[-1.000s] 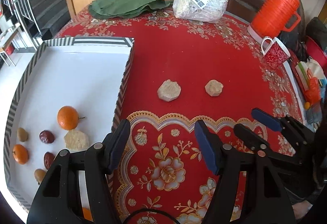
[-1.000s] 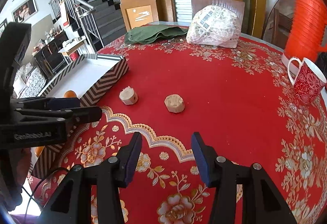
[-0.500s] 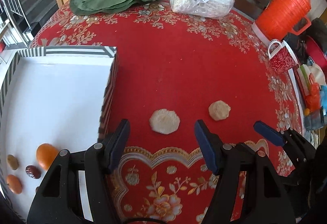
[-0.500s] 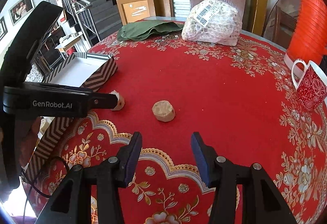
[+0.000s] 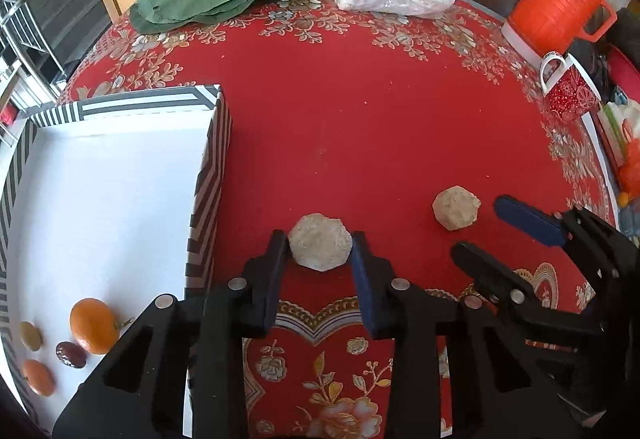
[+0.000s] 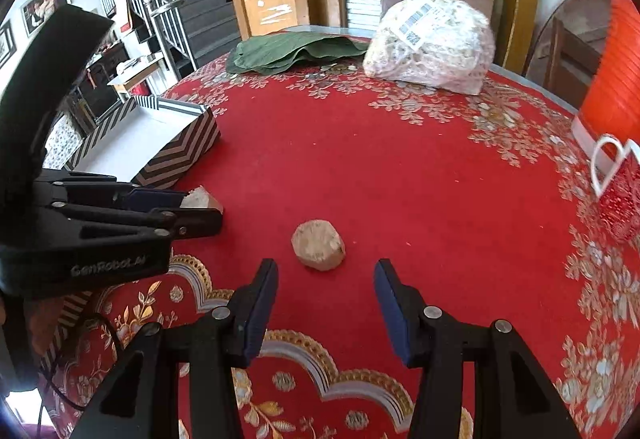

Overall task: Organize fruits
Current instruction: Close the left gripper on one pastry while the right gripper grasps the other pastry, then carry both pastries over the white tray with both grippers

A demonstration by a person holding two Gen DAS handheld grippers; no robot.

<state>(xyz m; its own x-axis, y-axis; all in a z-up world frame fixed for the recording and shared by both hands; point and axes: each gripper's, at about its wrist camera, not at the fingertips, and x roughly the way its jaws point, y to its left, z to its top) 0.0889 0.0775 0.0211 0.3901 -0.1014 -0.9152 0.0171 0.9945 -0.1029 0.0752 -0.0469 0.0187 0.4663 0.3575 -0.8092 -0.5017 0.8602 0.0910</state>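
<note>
Pick-up step in hand, both sides at once. Left hand-held gripper (image 5: 320,251) sits down on the red-clothed counter (image 5: 360,127) with a pale, rough, flat-topped fruit piece (image 5: 320,247) between its pads; jaws closing, pads right against the piece's two flanks, contact looks made or all but made. The right wrist view shows the same piece poking out past the left tips, still on the cloth. Right hand-held gripper (image 6: 326,291) hangs just short of the second pale fruit piece (image 6: 319,245), jaws moderately wide and empty, the piece ahead of the tips and not yet between them. Striped cardboard box (image 5: 208,175) stands just left of the left gripper; on its white floor, near corner, lie an orange (image 5: 94,325), a smaller orange fruit (image 5: 38,377), a dark red date (image 5: 70,354) and a tan one (image 5: 31,335). Judgement: sorting is mostly done, these two pieces being the last loose ones in view. Next move calls for the left to finish its squeeze, lift clear of the box wall and carry over it; the right needs to push forward and down to straddle its piece before closing. Crumbly look suggests a light grip.
</note>
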